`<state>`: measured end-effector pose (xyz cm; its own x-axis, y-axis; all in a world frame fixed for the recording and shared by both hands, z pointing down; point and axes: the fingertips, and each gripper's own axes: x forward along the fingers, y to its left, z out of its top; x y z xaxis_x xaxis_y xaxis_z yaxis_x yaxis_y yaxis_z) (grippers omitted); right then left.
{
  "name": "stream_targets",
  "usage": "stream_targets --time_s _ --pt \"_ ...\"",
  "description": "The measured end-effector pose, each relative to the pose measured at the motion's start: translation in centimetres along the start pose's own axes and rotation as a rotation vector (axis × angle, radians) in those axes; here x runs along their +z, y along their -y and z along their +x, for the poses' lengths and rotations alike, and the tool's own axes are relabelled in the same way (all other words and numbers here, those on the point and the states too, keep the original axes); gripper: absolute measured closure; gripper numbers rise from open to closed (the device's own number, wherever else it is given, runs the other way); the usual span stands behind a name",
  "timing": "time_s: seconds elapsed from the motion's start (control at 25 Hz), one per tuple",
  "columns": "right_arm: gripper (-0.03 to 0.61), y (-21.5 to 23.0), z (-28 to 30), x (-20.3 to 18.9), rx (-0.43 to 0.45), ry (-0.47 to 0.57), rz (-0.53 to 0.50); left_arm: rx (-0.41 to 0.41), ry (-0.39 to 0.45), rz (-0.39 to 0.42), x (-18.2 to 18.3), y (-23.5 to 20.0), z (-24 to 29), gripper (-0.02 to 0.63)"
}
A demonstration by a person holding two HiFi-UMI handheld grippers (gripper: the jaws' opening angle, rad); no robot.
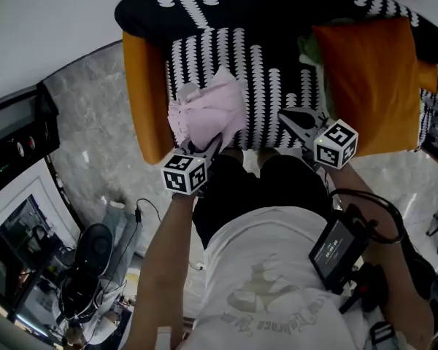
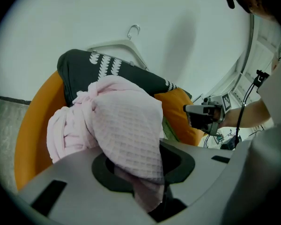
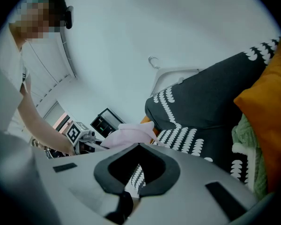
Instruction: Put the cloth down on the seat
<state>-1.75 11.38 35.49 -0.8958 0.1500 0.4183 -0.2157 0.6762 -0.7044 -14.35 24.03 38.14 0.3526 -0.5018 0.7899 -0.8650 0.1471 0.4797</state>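
The pink waffle cloth (image 1: 208, 111) hangs bunched from the left gripper (image 1: 209, 149). In the left gripper view one fold runs down into the gap between the fingers (image 2: 178, 165), which are clamped on it. The rest billows up over them and hides their tips. From the head view the bundle sits above the front left part of the seat (image 1: 270, 86), close against the orange left armrest (image 1: 146, 100). Whether the cloth's underside touches the seat cannot be told.

The right gripper (image 1: 296, 119) hovers over the front edge of the seat, well apart from the cloth. Its fingers (image 3: 166, 168) meet at the tips with nothing held, and only the black-and-white patterned seat cover shows through the loop they form.

An orange cushion (image 1: 369, 79) fills the right side of the armchair, with a green knitted fabric (image 1: 310, 49) tucked between it and the backrest. The middle of the seat, between cloth and cushion, lies bare. A white clothes hanger (image 2: 124, 46) rests on top of the backrest against the wall.

The person's black-clad legs (image 1: 263, 181) stand just in front of the seat and cover its front edge. A black device (image 1: 336, 250) with cables hangs at the waist. The marble floor (image 1: 95, 122) at the left carries cables and dark gear that are too distorted to name.
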Motion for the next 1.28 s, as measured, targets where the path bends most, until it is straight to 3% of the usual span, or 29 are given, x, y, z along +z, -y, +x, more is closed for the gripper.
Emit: stream_targets --time_s 0.28,0.52,0.92,1.28 --pt "0.563 4.3 0.6 1.3 -0.041 0.005 0.042 0.001 -0.104 0.032 1.4 -2.1 4.0 0.482" --pt "0.563 8.3 0.9 2.4 -0.066 0.015 0.05 0.001 -0.135 0.071 3.8 -3.5 8.0 0.482" --pt "0.563 11.6 -3.5 -2.7 -0.105 0.034 0.096 -0.008 -0.197 0.169 1.5 -1.2 14.9 0.482" --pt "0.563 14.4 -3.0 -6.5 -0.116 0.025 0.143 -0.009 -0.218 0.208 1.0 -2.4 20.5 0.482"
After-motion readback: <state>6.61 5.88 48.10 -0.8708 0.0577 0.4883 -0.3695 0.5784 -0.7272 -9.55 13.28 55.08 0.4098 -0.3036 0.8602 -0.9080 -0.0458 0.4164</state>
